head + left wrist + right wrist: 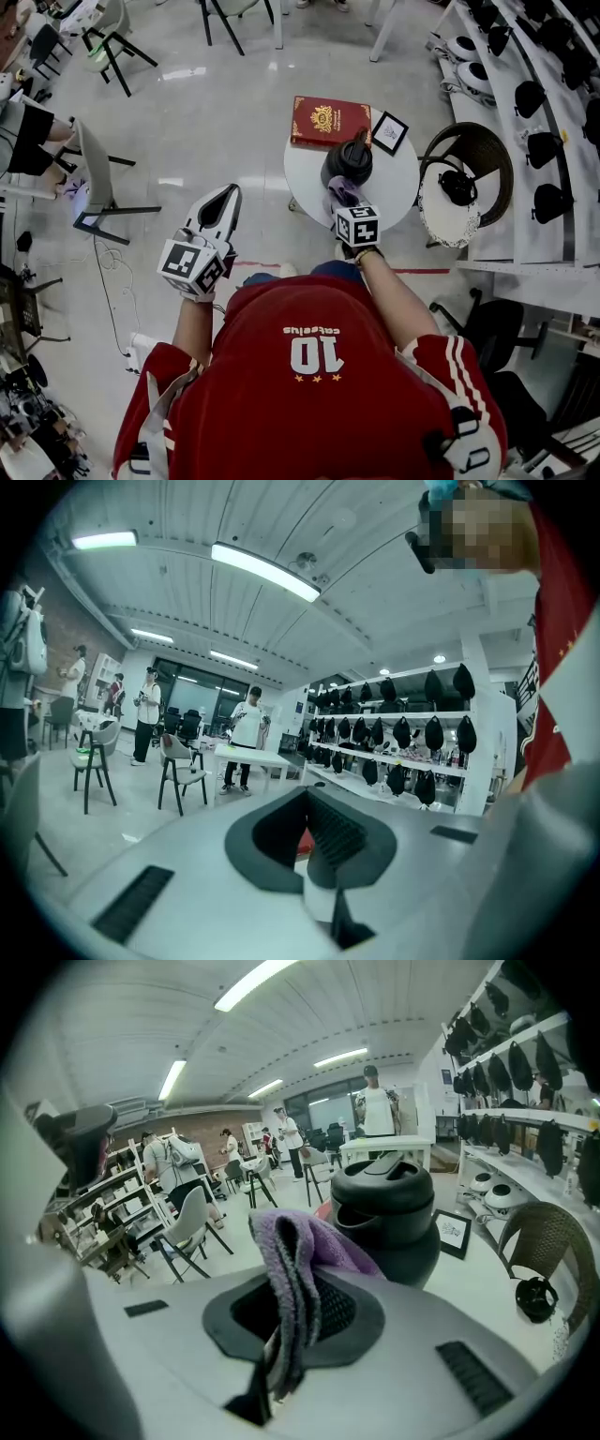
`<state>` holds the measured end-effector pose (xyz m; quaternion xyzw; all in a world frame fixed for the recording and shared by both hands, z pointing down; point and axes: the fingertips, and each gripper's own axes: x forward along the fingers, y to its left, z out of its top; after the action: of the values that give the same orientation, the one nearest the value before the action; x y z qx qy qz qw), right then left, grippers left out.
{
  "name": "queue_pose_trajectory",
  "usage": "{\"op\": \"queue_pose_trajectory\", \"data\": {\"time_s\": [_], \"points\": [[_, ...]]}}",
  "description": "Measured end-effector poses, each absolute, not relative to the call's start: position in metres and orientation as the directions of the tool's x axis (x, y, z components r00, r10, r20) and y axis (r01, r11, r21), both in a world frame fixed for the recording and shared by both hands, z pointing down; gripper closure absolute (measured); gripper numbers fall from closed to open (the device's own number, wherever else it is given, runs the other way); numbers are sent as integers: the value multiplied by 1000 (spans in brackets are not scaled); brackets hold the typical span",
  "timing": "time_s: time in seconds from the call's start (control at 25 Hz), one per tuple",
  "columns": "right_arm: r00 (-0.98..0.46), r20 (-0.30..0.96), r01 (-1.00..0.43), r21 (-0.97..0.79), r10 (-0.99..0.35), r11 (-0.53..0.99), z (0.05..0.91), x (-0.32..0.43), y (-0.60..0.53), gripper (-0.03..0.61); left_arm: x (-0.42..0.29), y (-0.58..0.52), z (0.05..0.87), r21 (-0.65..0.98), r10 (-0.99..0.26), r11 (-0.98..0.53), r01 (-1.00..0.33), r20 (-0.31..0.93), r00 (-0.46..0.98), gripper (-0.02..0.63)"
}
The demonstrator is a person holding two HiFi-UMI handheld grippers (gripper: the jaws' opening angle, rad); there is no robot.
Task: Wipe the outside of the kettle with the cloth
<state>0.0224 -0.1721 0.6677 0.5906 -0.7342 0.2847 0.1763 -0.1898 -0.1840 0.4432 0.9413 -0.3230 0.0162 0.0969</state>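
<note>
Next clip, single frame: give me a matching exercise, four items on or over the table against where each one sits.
1 round black kettle
2 purple terry cloth
3 red hardcover book
4 small black picture frame

A clamped in the right gripper
B table's far edge, right of the book
C middle of the round white table
D table's far-left edge

Pairs: 1-C, 2-A, 3-D, 4-B.
</note>
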Motion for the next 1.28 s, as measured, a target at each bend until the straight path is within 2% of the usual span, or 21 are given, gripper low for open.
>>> {"op": "queue_pose_trajectory", "data": {"time_s": [0.72,1.28], "points": [[-318,538,-948,-203,-781,246,634,-24,-216,529,-237,-194,435,169,-681,-711,-683,77,728,606],[-387,459,-922,-171,-800,349,580,-26,-193,529,-199,-189,434,172,-652,-735,-656,87,753,606]]}}
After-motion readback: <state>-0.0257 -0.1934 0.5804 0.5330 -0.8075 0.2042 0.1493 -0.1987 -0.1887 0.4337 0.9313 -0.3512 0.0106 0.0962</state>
